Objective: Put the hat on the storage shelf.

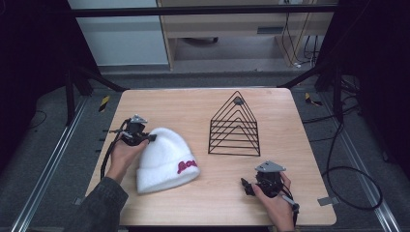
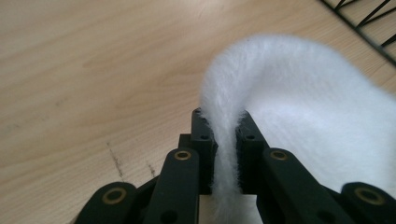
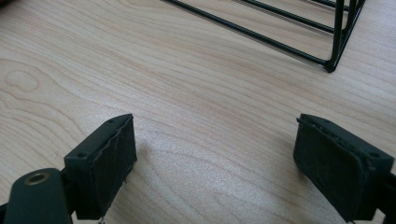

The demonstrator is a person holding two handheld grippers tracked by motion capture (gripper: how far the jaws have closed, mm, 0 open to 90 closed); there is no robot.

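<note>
The left tool (image 2: pixel 227 140) pinched a thin fold at the crown of the white beanie (image 1: pixel 164 159), which lay on the surface (image 1: pixel 217 203) beside the wire rack (image 1: pixel 234 126). The right tool (image 3: pixel 215 163) rested spread. So little fuzzy knit might slip free when lifted.

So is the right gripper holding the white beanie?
No, the right gripper has its jaws wide apart over bare table, while the left gripper pinches the white beanie.

On the wooden table (image 1: pixel 290 203), the left gripper (image 1: pixel 145 138) touches a white beanie (image 1: pixel 164 159) beside a black wire rack (image 1: pixel 234 126).
</note>
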